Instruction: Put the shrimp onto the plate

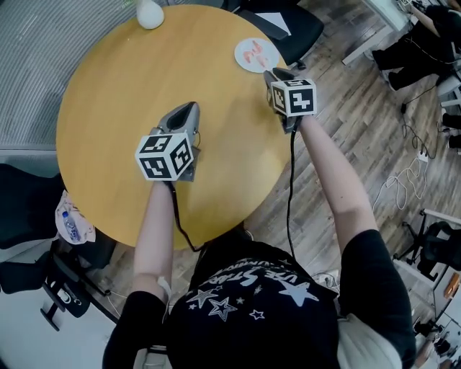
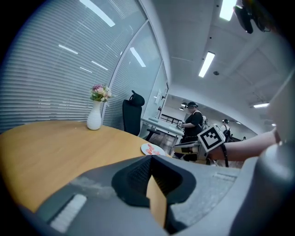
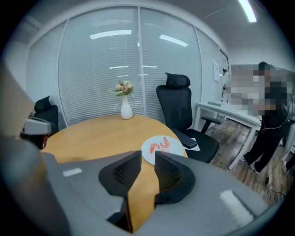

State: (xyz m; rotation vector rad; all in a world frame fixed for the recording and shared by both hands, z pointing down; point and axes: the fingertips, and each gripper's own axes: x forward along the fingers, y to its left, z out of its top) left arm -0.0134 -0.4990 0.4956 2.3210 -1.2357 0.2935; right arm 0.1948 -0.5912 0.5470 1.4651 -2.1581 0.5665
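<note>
A white plate (image 1: 256, 54) lies at the far right edge of the round wooden table (image 1: 115, 108), with orange-red shrimp (image 1: 253, 52) lying on it. The plate (image 3: 161, 148) and its shrimp (image 3: 159, 146) show just beyond my right gripper (image 3: 148, 159), whose jaws stand a little apart with nothing between them. In the head view the right gripper (image 1: 277, 74) hovers just short of the plate. My left gripper (image 1: 189, 109) is over the table's middle, its tips (image 2: 151, 159) together and empty. The plate (image 2: 152, 149) sits further right of it.
A white vase of flowers (image 1: 150, 13) stands at the table's far edge. A black office chair (image 1: 288, 29) sits behind the plate. A bag with a bottle (image 1: 72, 223) lies by the table's near left. Cables (image 1: 407, 173) run over the wooden floor at right.
</note>
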